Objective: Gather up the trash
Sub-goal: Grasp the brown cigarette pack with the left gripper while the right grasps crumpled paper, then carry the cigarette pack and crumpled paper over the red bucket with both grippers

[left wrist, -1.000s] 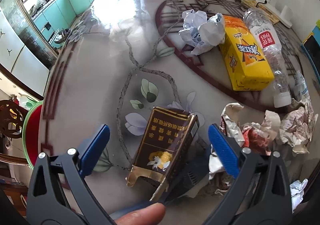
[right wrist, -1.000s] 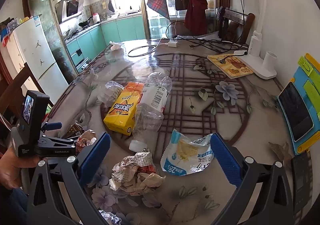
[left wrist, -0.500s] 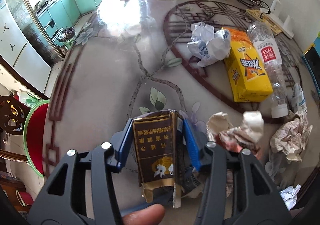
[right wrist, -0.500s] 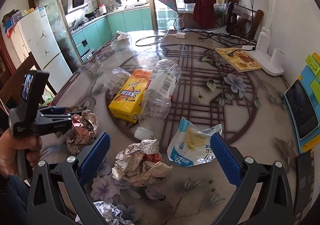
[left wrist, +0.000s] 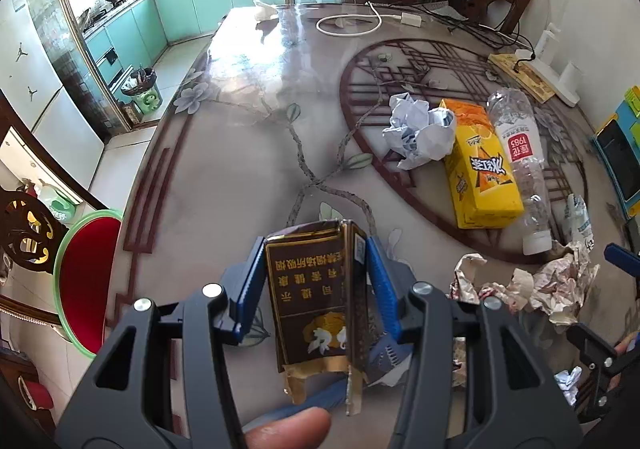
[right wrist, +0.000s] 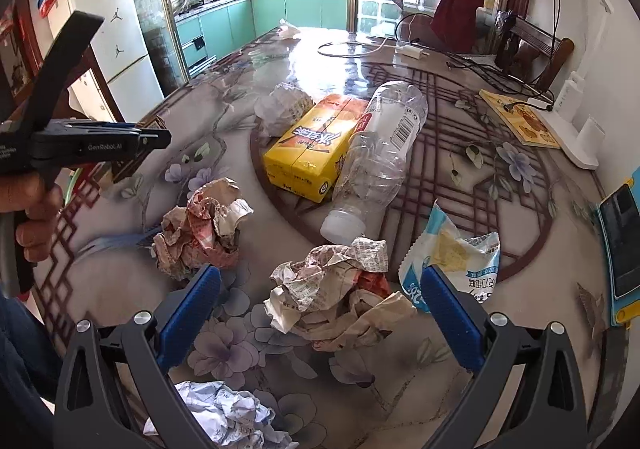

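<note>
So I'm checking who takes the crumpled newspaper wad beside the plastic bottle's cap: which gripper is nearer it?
Right. The right gripper hangs open around the newspaper wad; the left gripper grips a brown cigarette pack off to the side.

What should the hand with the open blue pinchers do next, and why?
Probably lower the right hand-held gripper onto the crumpled paper wad and close. Its jaws are open with the wad between them, untouched, while the left hand-held gripper already clamps the brown cigarette pack.

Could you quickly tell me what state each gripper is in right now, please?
Left gripper: shut on the brown cigarette pack, lifted off the table.
Right gripper: open, holding nothing, above a crumpled paper wad.
</note>
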Tool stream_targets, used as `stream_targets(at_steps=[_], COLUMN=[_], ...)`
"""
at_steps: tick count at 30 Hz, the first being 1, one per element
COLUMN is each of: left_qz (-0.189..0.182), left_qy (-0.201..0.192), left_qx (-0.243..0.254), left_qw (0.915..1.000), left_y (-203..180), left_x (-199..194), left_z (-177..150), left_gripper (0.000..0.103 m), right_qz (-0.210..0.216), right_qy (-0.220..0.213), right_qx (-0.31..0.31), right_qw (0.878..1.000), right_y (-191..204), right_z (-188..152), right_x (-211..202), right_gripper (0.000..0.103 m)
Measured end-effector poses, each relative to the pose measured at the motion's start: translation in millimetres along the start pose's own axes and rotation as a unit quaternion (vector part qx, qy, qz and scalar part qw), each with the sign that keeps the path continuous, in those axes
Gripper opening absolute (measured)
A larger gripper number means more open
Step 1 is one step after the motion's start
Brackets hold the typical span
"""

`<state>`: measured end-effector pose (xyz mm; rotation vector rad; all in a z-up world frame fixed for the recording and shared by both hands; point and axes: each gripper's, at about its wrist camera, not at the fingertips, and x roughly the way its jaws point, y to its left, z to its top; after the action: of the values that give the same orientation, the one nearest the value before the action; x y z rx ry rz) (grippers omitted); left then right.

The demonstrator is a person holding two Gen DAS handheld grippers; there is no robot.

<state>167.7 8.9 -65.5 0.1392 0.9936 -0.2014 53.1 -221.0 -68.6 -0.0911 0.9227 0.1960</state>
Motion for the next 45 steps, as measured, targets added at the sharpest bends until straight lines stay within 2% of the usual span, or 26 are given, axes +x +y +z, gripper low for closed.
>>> stream_targets(at_steps=[7,13,14,15,20,30,38,41,45], left_qz=[-0.001,-0.002,-0.002,-0.003,-0.006,-0.01,-0.01,-0.005,0.019], left_qy=[-0.004,-0.008,-0.009,-0.011,-0.017,-0.032,-0.058,-0.072,-0.096], left_qx=[-0.011,-0.021,-0.022,-0.022,-0.024,-0.04,-0.071,-0.085,-0.092], left_qw=[0.9999,0.9998,0.9997,0.9997,0.9995,0.9986,0.9957,0.9938,0.9909], left_y=[11.8,19.0,19.7,20.7,21.5,34.0,57.4,68.7,85.0], left_x=[-4.8,-8.0,-8.8,-9.8,-14.6,-29.3,-49.8,-59.6,-74.9], left_z=[-2.0,-1.5,-1.2,-1.3,0.7,1.4,7.6,9.6,10.2], left_gripper=[0.048,0.048,0.048,0.048,0.048,0.048,0.048,0.048,0.048], right_qz=[-0.024,-0.054,-0.057,-0.057,-0.039,-0.033,-0.034,-0.028,-0.017], right_qy=[0.025,0.04,0.041,0.043,0.041,-0.002,-0.051,-0.066,-0.079], right_qx=[-0.029,-0.052,-0.051,-0.049,-0.032,-0.032,-0.042,-0.049,-0.054], right_qw=[0.999,0.996,0.996,0.996,0.998,0.999,0.997,0.996,0.995], right_y=[13.3,15.2,13.3,11.2,4.4,17.1,33.8,42.9,54.9], right_z=[-2.2,-8.1,-8.0,-7.8,-5.3,7.1,26.7,37.7,51.4], right_x=[29.0,41.9,41.8,42.2,37.2,2.9,-27.9,-37.3,-45.4], right_gripper=[0.093,0.077,0.069,0.063,0.053,0.052,0.052,0.052,0.052])
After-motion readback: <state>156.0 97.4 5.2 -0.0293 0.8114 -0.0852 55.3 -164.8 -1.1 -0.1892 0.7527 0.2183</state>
